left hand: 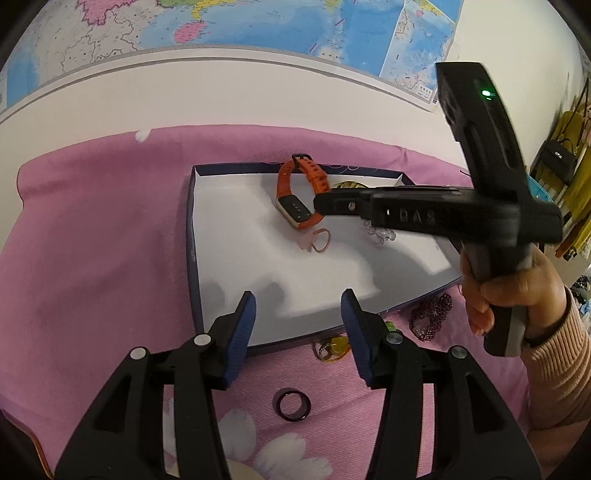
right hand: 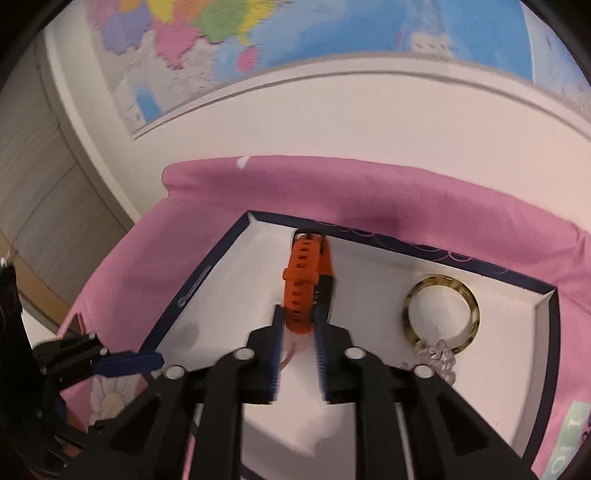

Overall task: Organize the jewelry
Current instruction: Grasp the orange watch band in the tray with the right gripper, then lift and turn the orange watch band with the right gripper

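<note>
A white tray with a dark blue rim [left hand: 229, 236] [right hand: 207, 280] lies on a pink cloth. In it are an orange watch [left hand: 295, 199] [right hand: 301, 288], a small pink bracelet [left hand: 320, 240], a clear crystal bracelet [left hand: 378, 232] [right hand: 437, 356] and a yellowish bangle [right hand: 441, 314]. My right gripper [right hand: 298, 325] [left hand: 321, 205] has its fingers on either side of the watch strap, narrowly apart; contact is unclear. My left gripper [left hand: 298, 306] is open and empty above the tray's near edge.
On the cloth in front of the tray lie a dark ring [left hand: 291, 404], a yellow bead piece [left hand: 334, 347] and a dark red bead bracelet [left hand: 430, 315]. A wall with a map [left hand: 258, 26] stands behind the table.
</note>
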Available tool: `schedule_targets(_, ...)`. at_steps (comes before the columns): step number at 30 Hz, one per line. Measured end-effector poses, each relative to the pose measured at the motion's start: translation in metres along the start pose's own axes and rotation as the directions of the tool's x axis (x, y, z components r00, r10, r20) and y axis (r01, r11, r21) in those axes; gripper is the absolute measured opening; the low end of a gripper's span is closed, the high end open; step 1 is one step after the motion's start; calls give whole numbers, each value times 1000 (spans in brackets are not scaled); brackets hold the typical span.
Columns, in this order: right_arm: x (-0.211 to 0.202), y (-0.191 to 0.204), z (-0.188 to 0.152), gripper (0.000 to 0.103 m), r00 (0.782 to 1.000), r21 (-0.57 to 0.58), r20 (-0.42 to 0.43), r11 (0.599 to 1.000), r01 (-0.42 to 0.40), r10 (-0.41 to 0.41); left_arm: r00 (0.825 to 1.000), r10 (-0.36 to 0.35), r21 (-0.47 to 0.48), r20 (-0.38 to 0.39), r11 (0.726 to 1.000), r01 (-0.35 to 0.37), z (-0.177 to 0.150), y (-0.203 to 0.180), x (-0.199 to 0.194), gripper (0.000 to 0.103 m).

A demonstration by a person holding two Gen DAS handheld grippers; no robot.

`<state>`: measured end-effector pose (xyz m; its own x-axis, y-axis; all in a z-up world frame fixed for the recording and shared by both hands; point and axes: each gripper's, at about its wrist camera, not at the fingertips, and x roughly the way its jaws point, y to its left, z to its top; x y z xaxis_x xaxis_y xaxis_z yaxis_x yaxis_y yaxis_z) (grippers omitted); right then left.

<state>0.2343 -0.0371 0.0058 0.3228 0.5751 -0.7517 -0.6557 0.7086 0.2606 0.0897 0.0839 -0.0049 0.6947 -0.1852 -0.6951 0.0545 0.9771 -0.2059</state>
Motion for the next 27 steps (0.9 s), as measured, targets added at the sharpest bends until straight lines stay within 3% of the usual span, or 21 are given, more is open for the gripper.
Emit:
schedule_targets(10, -6, -54, 4, 13, 991, 211, 0, 969, -132, 135, 1000, -13, 7, -6, 1000, 13, 2, 0, 3, 49)
schedule_targets(16, -5, -84, 1, 13, 991, 309, -5, 943, -123, 131, 1000, -15, 13, -9, 1000, 15, 3, -3, 3, 49)
schedule_targets(23, 5, -78, 9, 13, 996, 260, -65, 965, -34, 53, 1000, -17, 19, -19, 1000, 18, 2, -7, 5, 50)
schedule_targets(27, 15, -54, 16, 14, 991, 90, -110, 992, 85, -75, 1000, -17, 17, -25, 1000, 17, 1, -8, 6, 50)
